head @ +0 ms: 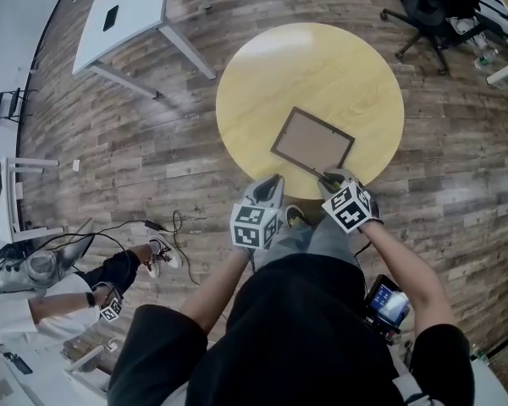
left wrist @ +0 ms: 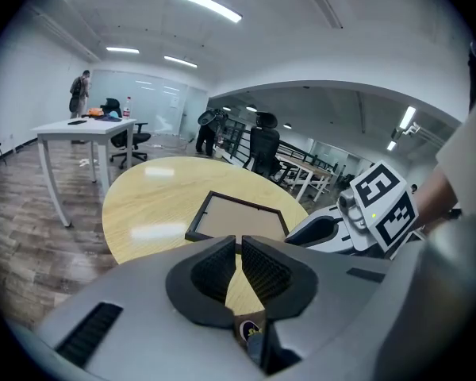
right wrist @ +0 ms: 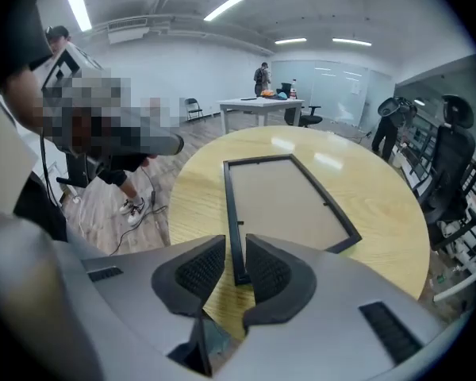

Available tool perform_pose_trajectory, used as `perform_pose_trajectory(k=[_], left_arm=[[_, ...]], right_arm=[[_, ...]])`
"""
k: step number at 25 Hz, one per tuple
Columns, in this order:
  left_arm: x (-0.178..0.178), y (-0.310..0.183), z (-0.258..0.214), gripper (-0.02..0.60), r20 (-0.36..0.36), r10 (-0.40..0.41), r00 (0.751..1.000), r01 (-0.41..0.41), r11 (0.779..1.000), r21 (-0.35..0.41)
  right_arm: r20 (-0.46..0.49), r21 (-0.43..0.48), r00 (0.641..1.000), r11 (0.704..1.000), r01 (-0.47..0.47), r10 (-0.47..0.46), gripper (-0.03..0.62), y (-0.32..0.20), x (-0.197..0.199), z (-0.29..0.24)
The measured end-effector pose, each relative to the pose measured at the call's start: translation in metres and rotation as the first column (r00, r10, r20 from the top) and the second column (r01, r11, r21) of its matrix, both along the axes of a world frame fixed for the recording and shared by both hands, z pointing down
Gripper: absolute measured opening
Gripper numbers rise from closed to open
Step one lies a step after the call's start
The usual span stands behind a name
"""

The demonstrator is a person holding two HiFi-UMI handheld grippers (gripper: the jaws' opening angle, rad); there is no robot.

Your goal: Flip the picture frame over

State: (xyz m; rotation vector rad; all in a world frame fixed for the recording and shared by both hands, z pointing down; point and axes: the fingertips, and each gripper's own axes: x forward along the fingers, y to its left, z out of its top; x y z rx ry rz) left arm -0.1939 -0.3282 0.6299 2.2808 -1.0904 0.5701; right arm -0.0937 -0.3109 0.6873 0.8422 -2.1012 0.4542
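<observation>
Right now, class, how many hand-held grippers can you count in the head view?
2. The left hand-held gripper is shut, empty, at the round table's near edge; the right hand-held gripper grips the picture frame's near corner. None seems hidden.

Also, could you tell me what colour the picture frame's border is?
The picture frame has a black border; the right gripper view shows it best.

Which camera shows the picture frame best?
Head view: nearly the whole picture frame shows from above. The right gripper view has it close, one rail between the jaws; the left gripper view sees it low and foreshortened.
</observation>
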Motion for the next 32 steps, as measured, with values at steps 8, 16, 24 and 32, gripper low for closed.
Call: perform_pose_trajectory(k=[8, 16, 24, 32], left_arm=[[0.015, 0.003, -0.028, 0.025, -0.064, 0.024, 0.998, -0.021, 0.998, 0.053], [0.035, 0.016, -0.079, 0.023, -0.151, 0.048, 0.987, -0.026, 0.989, 0.144], [0.044, 0.032, -0.125, 0.023, -0.199, 0.045, 0.979, -0.003, 0.979, 0.204], [0.055, 0.055, -0.162, 0.023, -0.202, -0.004, 0.979, 0.056, 0.965, 0.255]], right_arm=[[0.197, 0.125, 0.977, 0.987, -0.102, 0.076, 0.043, -0.008, 0.007, -0.076], [0.435, 0.199, 0.891, 0.951, -0.238, 0.132, 0.017, -0.010, 0.022, -0.177], [0.506, 0.270, 0.853, 0.915, -0.299, 0.130, 0.018, 0.011, 0.047, -0.229], [0.540, 0.317, 0.836, 0.897, -0.308, 0.096, 0.018, 0.039, 0.060, -0.263]])
